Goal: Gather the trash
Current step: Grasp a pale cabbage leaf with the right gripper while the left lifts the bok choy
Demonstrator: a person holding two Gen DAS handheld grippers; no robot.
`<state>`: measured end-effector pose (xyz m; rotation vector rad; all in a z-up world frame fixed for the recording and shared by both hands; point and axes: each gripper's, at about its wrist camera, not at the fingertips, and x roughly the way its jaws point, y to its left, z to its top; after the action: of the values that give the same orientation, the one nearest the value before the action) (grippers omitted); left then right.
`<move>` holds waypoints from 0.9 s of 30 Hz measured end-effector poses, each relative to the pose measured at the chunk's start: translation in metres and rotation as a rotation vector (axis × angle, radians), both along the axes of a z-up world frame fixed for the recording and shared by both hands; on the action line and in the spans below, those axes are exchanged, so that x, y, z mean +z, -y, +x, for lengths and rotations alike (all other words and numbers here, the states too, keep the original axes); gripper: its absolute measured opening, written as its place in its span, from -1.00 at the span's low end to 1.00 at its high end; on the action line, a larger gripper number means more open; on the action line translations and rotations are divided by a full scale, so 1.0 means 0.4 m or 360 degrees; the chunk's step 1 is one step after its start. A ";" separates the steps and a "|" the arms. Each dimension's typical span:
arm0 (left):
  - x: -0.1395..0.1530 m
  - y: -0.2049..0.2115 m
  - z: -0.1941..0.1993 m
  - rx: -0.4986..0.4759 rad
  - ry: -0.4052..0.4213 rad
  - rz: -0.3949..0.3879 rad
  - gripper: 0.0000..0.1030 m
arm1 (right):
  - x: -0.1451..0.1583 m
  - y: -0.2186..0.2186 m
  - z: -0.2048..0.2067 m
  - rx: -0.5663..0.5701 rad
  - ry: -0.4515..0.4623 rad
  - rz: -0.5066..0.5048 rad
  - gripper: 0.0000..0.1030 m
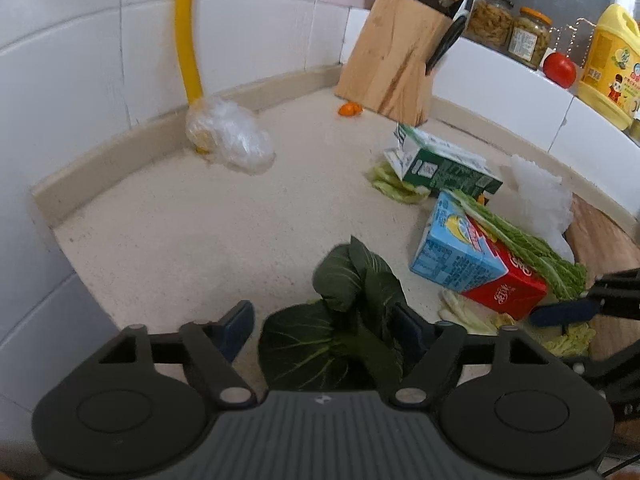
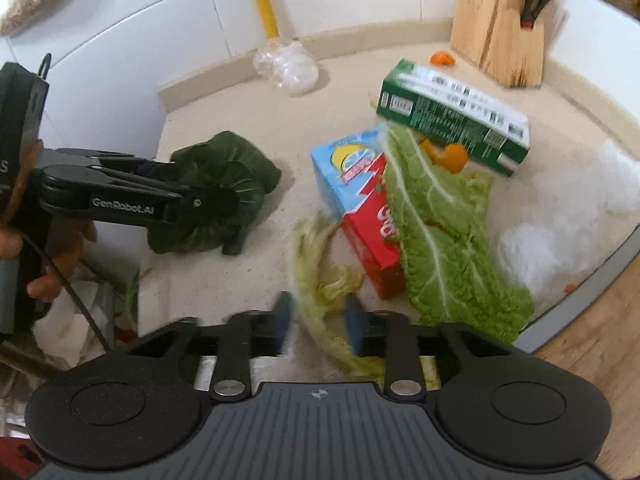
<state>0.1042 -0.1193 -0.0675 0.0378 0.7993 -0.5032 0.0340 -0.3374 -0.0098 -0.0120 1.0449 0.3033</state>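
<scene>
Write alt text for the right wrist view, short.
The right gripper straddles a pale, limp cabbage leaf on a beige countertop, its jaws apart. Ahead lie a blue-and-red carton under a green leaf and a green carton; at left, the left gripper is over dark leafy greens.

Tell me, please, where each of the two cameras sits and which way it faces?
Left wrist: on the left gripper, angled down at the counter; its jaws straddle the dark green leaves.
Right wrist: on the right gripper, angled down; jaws around a pale cabbage leaf; a hand shows.
Shared: blue-red carton, knife block.
</scene>
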 end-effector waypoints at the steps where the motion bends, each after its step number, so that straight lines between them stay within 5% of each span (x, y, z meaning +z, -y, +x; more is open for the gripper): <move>1: 0.000 0.000 -0.001 0.0008 0.0012 0.0006 0.51 | 0.004 -0.002 -0.008 0.0019 0.0024 -0.0029 0.35; 10: -0.028 0.027 0.001 0.0078 -0.0051 0.0029 0.43 | -0.023 -0.009 -0.002 0.0129 0.0024 -0.0013 0.29; 11: -0.032 0.032 -0.001 0.0097 -0.0038 0.0044 0.29 | -0.024 -0.011 -0.002 0.0133 0.0045 -0.0029 0.22; 13: -0.029 0.045 -0.008 0.0100 -0.0031 0.0086 0.22 | -0.022 -0.016 0.002 0.0116 0.0068 -0.0099 -0.37; 16: -0.024 0.042 -0.009 0.0143 -0.0050 0.0048 0.13 | -0.018 0.003 0.014 0.0033 -0.0001 0.0006 -0.72; 27: 0.041 -0.015 -0.044 0.0163 0.0009 -0.0137 0.11 | 0.048 0.022 0.003 -0.0215 0.0014 0.0291 -0.81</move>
<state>0.0867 -0.1134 -0.0511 -0.0808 0.7691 -0.4396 0.0351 -0.3462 0.0094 0.2207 1.0011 0.2744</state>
